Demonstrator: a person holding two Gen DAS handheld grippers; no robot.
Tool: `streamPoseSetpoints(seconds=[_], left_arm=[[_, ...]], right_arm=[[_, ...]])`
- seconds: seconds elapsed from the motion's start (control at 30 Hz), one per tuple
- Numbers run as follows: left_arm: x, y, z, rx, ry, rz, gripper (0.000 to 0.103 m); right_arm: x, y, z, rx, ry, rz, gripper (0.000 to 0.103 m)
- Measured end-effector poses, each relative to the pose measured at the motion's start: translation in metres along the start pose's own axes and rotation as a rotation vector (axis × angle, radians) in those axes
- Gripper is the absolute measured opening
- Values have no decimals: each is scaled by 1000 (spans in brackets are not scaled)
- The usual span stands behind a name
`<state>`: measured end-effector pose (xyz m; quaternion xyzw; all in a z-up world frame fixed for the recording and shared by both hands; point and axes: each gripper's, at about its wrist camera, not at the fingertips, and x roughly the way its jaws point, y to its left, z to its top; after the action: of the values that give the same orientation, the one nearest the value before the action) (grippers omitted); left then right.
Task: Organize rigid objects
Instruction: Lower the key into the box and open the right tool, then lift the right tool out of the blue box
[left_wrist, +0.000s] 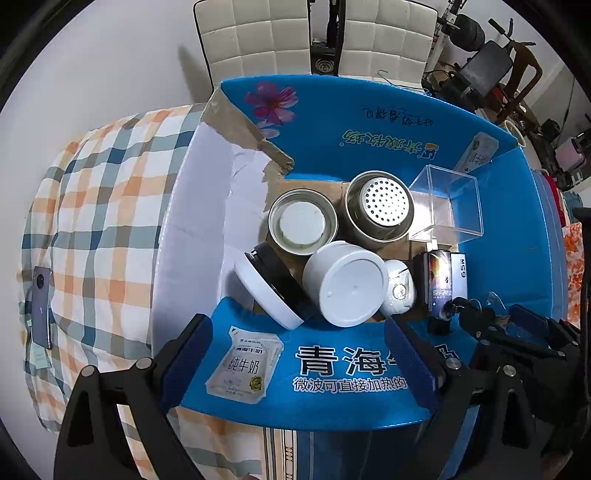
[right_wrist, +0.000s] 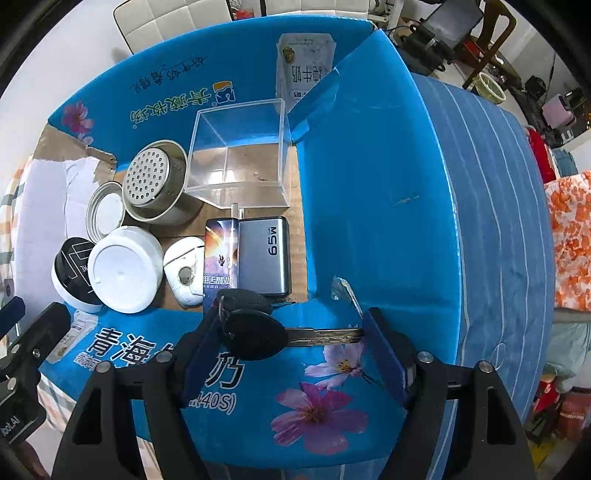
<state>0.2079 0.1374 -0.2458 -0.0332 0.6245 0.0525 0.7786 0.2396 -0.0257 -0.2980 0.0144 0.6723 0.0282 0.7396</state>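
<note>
An open blue cardboard box (left_wrist: 369, 147) (right_wrist: 369, 184) holds a clear plastic case (left_wrist: 447, 199) (right_wrist: 236, 155), a perforated metal cup (left_wrist: 380, 206) (right_wrist: 155, 181), a white-lidded tin (left_wrist: 303, 221), a white round tub (left_wrist: 347, 284) (right_wrist: 123, 269), a black-and-white tin (left_wrist: 269, 291), a white egg-shaped piece (right_wrist: 184, 273), a picture-printed pack (right_wrist: 219, 254) and a silver charger (right_wrist: 262, 254). My right gripper (right_wrist: 295, 328) hangs over the near flap. A black-headed key (right_wrist: 258, 334) spans its pads end to end. My left gripper (left_wrist: 297, 325) stands open above the near flap, holding nothing.
The box flaps stand up on all sides. A phone (left_wrist: 40, 306) lies on the checked cloth (left_wrist: 103, 206) left of the box. Blue striped cloth (right_wrist: 491, 221) covers the right. White padded chairs (left_wrist: 255, 37) stand behind, with gym gear and clutter at the far right.
</note>
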Motion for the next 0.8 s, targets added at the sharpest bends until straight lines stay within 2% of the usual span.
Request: streamPoseSetpoints(seconds=[0.03, 0.2, 0.3, 0.5, 0.63, 0.8], left_arm=[[-1, 0, 1, 2, 0, -2, 95], [-10, -1, 2, 9, -5, -8, 95], [-25, 0, 0, -7, -34, -7, 95], [-74, -1, -9, -3, -100, -21, 95], [-123, -3, -18, 0, -159, -26, 95], [-183, -5, -30, -6, -243, -40, 95]], right_arm=[[-1, -1, 0, 9, 3, 6, 91], [-21, 0, -5, -1, -19, 19, 92], [-44, 1, -11, -20, -51, 28, 93], [-119, 0, -33, -49, -155, 43, 93], [-185, -8, -53, -60, -246, 75, 95], [-248, -15, -79, -75, -334, 100, 96]])
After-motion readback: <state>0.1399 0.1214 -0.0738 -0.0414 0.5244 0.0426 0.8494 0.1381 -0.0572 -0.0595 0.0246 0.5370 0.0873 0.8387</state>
